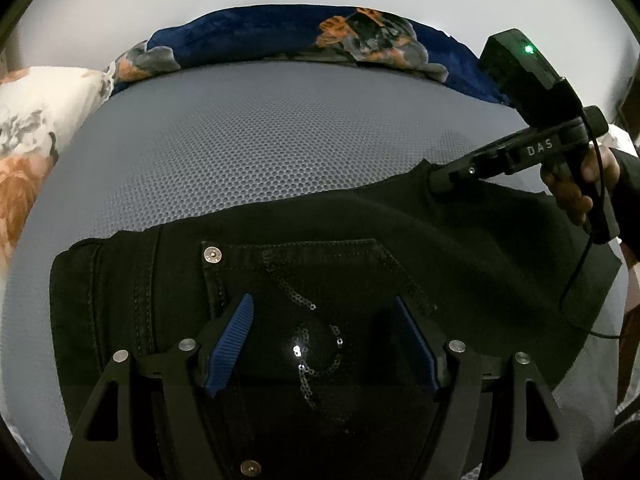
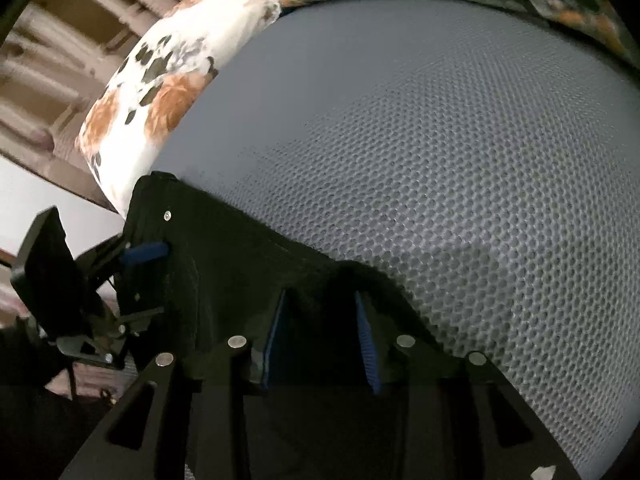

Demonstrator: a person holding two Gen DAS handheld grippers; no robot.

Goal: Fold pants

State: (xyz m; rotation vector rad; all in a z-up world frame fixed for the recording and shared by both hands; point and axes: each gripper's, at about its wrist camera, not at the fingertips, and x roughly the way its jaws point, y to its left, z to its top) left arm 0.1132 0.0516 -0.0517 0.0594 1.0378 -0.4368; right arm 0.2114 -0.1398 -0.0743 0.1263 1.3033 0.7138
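Black pants point(image 1: 360, 220) lie flat across the near part of a grey mesh mattress point(image 1: 260, 140), waistband to the left, a sequinned back pocket point(image 1: 320, 280) facing up. My left gripper point(image 1: 323, 304) stands open right over that pocket, with nothing pinched between its blue pads. At the pants' far right edge my right gripper point(image 1: 438, 182) is shut on a raised peak of the black cloth. In the right wrist view the pants point(image 2: 240, 248) bunch up between the right gripper's point(image 2: 321, 294) pads. One of the left gripper's blue pads point(image 2: 146, 252) shows at the left.
A blue floral blanket point(image 1: 280, 36) is bunched along the mattress's far edge. At the left lies a white and orange floral pillow point(image 1: 36, 112). A person's hand point(image 1: 572, 192) holds the right gripper's handle, and a black cable point(image 1: 580, 280) hangs from it over the pants.
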